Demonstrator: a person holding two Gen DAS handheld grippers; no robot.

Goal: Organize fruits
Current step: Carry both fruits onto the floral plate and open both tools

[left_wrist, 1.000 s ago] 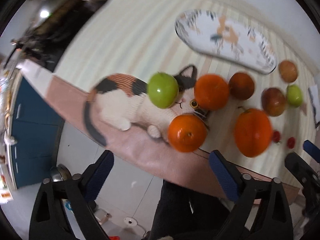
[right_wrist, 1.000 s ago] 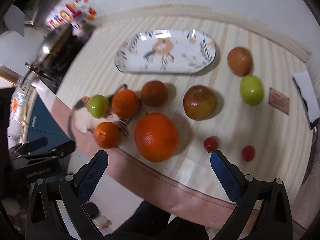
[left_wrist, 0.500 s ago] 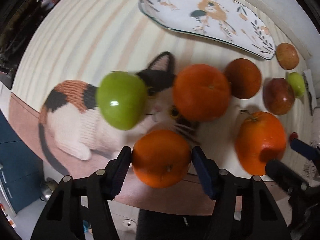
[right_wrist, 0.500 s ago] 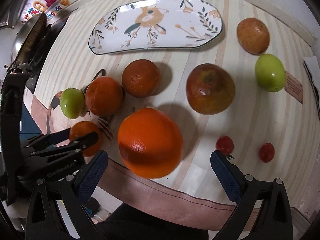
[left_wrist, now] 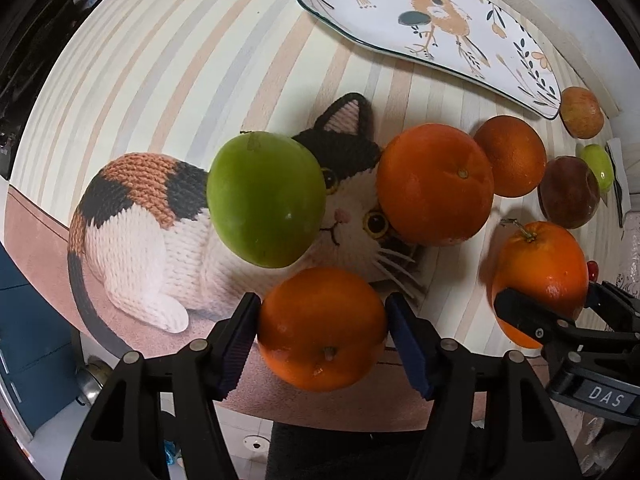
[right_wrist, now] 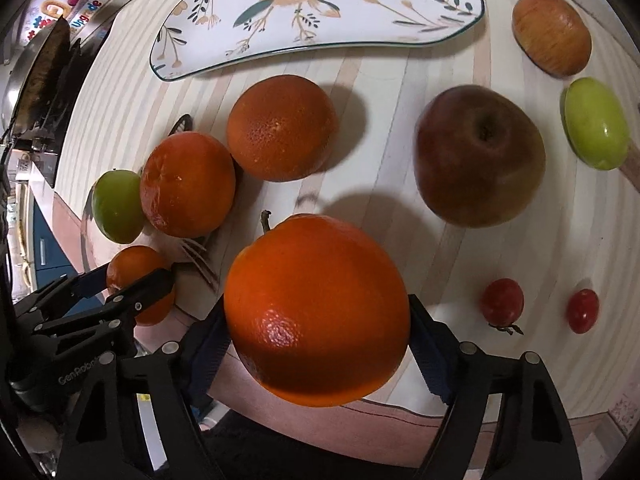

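Note:
A small orange sits near the table's front edge on a cat-picture mat. My left gripper points down over it and is shut on it, both blue pads against its sides. To its right a large stemmed orange lies between the fingers of my right gripper. Those jaws are closing and the pads touch the large orange's sides. A green apple and another orange lie just beyond the small orange. The floral plate at the back holds no fruit.
Behind the large orange lie a darker orange and a red apple. A pale apple and a green fruit sit far right. Two cherry tomatoes are right of my right gripper. The table edge runs just below both grippers.
Both grippers came down onto the table. The left one closed around the small orange. The right one's wide fingers drew in onto the large orange.

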